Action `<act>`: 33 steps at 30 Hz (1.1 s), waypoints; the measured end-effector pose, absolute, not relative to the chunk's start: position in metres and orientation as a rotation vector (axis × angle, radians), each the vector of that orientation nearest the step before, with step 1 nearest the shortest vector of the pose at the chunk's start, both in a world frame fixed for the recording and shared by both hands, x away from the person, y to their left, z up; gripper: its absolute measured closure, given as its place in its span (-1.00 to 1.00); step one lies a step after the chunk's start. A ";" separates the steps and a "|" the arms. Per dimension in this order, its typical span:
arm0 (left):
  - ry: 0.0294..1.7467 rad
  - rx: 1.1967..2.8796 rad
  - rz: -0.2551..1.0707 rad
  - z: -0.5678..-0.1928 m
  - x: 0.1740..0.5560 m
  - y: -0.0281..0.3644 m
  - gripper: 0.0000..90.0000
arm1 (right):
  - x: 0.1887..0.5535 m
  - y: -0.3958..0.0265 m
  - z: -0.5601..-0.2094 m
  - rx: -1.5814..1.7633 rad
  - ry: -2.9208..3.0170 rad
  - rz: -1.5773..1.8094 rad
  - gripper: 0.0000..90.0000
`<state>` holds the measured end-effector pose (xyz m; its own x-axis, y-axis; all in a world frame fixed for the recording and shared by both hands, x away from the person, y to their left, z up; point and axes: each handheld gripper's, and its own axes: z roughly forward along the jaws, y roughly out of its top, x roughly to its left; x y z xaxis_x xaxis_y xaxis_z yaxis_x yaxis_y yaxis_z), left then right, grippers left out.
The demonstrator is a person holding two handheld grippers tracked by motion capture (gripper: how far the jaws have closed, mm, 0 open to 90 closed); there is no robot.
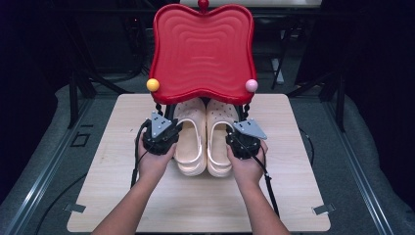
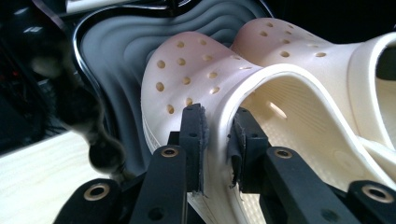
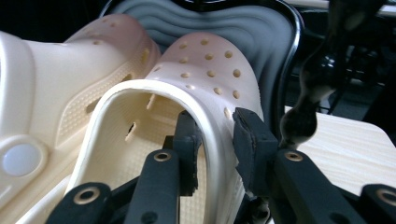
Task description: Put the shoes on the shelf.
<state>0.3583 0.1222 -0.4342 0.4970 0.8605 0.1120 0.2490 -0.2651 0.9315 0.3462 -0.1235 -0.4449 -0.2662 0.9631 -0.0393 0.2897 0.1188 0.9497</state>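
Gripping a pair of cream clogs on the table (image 1: pixel 112 196)
Left clog (image 1: pixel 190 142) is clamped by left gripper (image 1: pixel 172 128); right clog (image 1: pixel 219 142) by right gripper (image 1: pixel 232 134), under a red tray (image 1: pixel 203 49)

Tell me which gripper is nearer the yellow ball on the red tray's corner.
Left. The left gripper grips the left clog just below the yellow ball; the right gripper grips the right clog across the pair, below the pink ball.
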 end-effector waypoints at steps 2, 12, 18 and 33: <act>0.948 1.762 0.765 -0.435 0.360 0.124 0.69 | 0.346 -0.124 -0.444 1.221 1.690 1.171 0.56; 0.980 1.744 0.732 -0.440 0.362 0.120 0.40 | 0.339 -0.124 -0.443 1.180 1.719 1.184 0.46; 1.015 1.714 0.690 -0.444 0.359 0.123 0.34 | 0.334 -0.122 -0.447 1.168 1.740 1.152 0.39; 1.027 1.682 0.649 -0.451 0.344 0.134 0.22 | 0.332 -0.132 -0.458 1.248 1.785 1.194 0.33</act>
<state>0.3439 0.1340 -0.4508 0.4916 0.8690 -0.0569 0.3210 -0.1201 0.9394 0.3315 -0.1316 -0.4580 -0.3392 0.9407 -0.0068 0.3526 0.1338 0.9262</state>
